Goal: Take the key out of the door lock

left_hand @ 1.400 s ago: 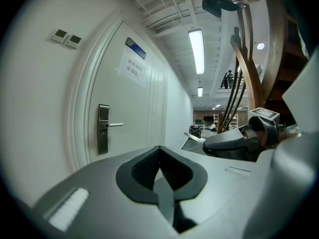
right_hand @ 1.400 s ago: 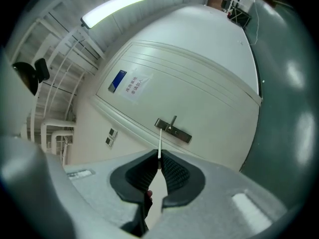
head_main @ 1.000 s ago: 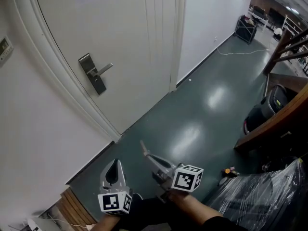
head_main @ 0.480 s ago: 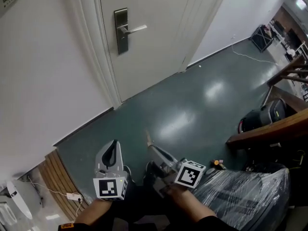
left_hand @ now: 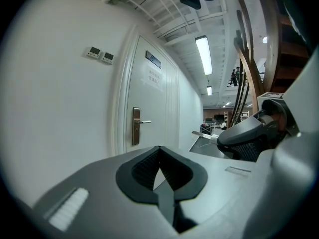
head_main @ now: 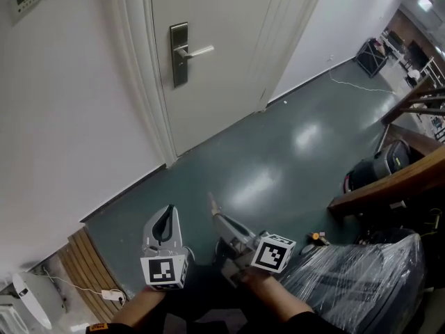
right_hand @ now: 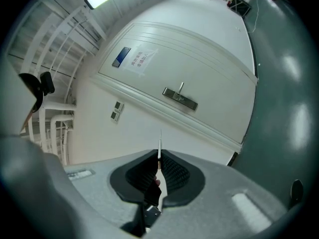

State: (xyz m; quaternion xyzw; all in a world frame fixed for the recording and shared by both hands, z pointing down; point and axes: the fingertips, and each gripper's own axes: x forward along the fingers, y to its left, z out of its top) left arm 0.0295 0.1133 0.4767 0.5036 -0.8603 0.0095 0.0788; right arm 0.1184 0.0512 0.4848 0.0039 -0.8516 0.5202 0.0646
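Since 0.5 s ago the door point(head_main: 229, 54) has slid a bit lower & right in the head view; both grippers sit in much the same spot at bottom centre. Lock plate point(head_main: 180, 56) w/ lever handle point(head_main: 199, 50) is upper left of centre. Left gripper point(head_main: 167, 214): jaws closed together, nothing between them. Right gripper point(head_main: 220, 221): jaws clamped on the key point(right_hand: 159, 144), a thin blade seen edge-on, poking out past the tips. Key is well apart from the lock, over the green floor point(head_main: 278, 165).
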